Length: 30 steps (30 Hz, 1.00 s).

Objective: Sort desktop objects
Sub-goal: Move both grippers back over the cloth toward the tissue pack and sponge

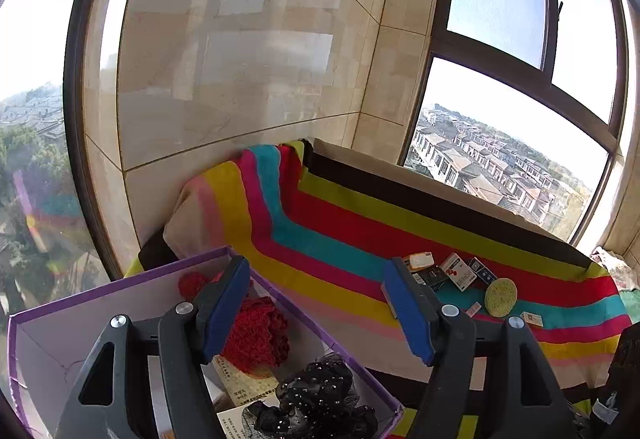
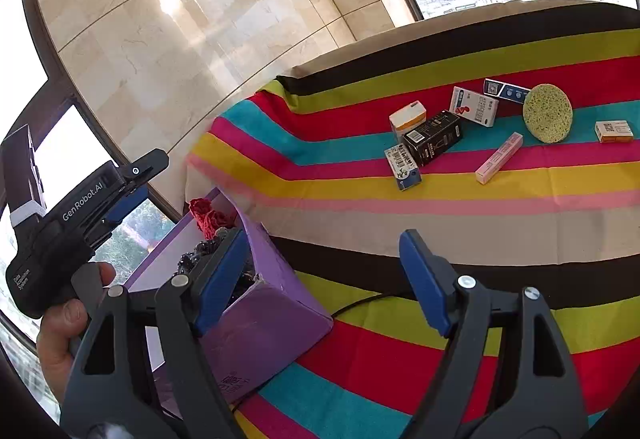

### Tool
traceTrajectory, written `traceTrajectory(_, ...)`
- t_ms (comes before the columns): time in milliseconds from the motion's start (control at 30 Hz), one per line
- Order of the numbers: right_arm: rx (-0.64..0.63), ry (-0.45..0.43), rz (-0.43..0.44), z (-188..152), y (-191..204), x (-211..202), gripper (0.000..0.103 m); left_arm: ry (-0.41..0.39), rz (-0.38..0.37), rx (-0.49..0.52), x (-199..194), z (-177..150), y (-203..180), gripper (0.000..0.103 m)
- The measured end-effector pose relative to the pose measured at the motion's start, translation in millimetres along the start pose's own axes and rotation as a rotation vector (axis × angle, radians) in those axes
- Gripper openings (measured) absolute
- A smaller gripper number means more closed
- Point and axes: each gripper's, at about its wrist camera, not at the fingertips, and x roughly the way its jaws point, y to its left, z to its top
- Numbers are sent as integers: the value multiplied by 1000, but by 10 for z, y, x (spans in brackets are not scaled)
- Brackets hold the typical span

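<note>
Jaws: both spread wide, left gripper (image 1: 316,309) and right gripper (image 2: 320,281) carrying nothing.
Lower left: purple cardboard box (image 2: 260,327), already holding red knitwear (image 1: 256,331).
Upper right: small cartons (image 2: 432,135) and round green sponge (image 2: 547,113) on striped counter (image 2: 360,191), ahead-right; right gripper nearer.

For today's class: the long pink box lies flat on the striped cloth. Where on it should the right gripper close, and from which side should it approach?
Grip the long pink box at mid-length, across its narrow width, coming down from above. It lies flat and slants diagonally, so turn the right gripper, now open, to set its fingers on the two long sides. The sponge sits close to its far end, so the middle probably gives more room.
</note>
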Motion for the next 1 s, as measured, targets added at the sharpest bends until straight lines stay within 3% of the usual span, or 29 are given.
traceTrajectory(233, 50, -34, -103, 126, -464, -199, 82, 9, -49, 49, 85, -52, -373, 76)
traceTrajectory(333, 64, -63, -155, 219, -621, -267, 90, 9, -76, 69, 122, -66, -546, 76)
traceTrajectory(533, 89, -87, -228, 415, -909, -286, 92, 15, -118, 123, 267, -108, -976, 83)
traceTrajectory(1000, 77, -74, -354, 842, -1415, 182, 94, 81, -107, 98, 1134, -222, -1507, 84)
